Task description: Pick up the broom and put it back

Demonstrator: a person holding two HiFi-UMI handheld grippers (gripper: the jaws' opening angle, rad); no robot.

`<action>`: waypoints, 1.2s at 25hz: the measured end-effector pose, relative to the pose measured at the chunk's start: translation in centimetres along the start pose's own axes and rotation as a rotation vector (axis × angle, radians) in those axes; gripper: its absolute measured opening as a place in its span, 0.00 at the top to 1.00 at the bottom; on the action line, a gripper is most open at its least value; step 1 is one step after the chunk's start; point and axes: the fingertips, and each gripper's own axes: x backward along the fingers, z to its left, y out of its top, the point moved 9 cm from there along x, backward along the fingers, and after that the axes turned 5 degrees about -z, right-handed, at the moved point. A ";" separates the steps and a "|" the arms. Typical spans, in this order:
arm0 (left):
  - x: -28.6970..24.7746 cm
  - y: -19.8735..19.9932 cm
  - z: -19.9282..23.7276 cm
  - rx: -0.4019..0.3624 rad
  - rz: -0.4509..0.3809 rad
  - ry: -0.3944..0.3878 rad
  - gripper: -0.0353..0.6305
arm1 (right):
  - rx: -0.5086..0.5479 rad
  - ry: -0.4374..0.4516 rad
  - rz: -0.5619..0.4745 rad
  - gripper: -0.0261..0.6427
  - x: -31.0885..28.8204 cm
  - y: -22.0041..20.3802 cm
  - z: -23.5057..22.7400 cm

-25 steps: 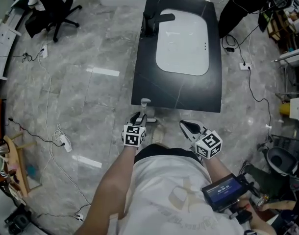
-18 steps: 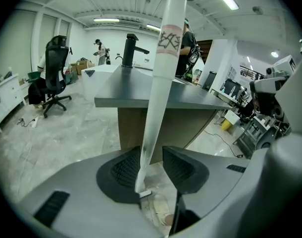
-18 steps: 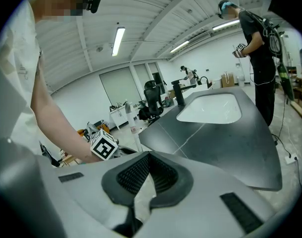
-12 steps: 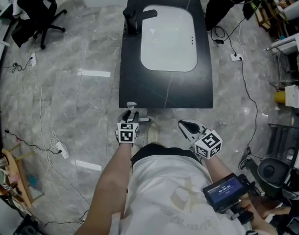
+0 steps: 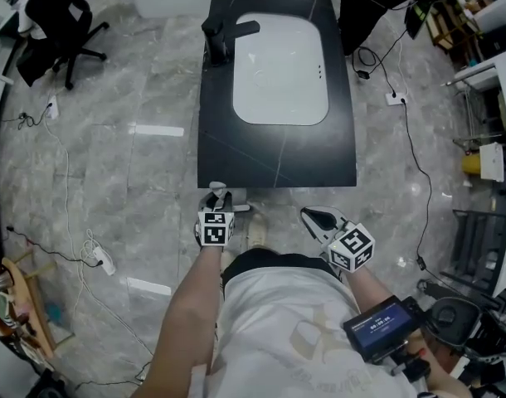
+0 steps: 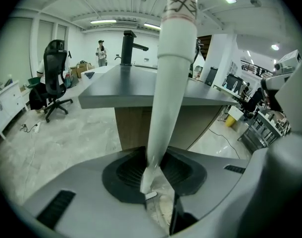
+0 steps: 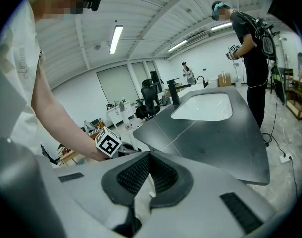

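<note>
1. Broom (image 6: pixel 171 73): its white handle stands nearly upright at the near edge of the counter (image 5: pixel 274 152), just in front of the person, rising between the jaws of the left gripper (image 6: pixel 153 162).
2. Left gripper: its jaws have just been closing, and the pads now sit against the handle on both sides at about half their spread. I judge this a grip.
3. Right gripper (image 5: pixel 315 216): it hangs beside the left one, apart from the broom, with its jaws together on nothing.
4. Progress: the pick-up looks done or all but done. Carrying the broom and putting it back is all still to do, and no view shows a rack or corner plainly meant for it.
5. Left gripper view: it alone shows the handle's taper, a printed band high up, and the pads closing round the handle. The brush end shows in no view.
6. Head view: the broom (image 5: pixel 219 190) is only a small pale tip by the left gripper (image 5: pixel 218 199), but the whole counter shows, with its sink (image 5: pixel 279 69) and tap (image 5: pixel 224 36).
7. Right gripper view: it shows the right gripper (image 7: pixel 147 167) empty and the left forearm reaching beside the counter.
</note>
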 end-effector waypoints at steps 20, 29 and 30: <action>10.2 -4.5 0.6 0.043 -0.050 0.029 0.81 | 0.046 0.129 -0.006 0.94 -3.4 0.1 3.3; 15.3 -4.5 1.5 0.035 -0.140 0.036 0.81 | 0.064 0.160 -0.019 0.94 -4.4 0.2 6.3; 15.9 -4.4 1.8 0.031 -0.147 0.039 0.81 | 0.064 0.161 -0.025 0.94 -4.7 0.3 6.7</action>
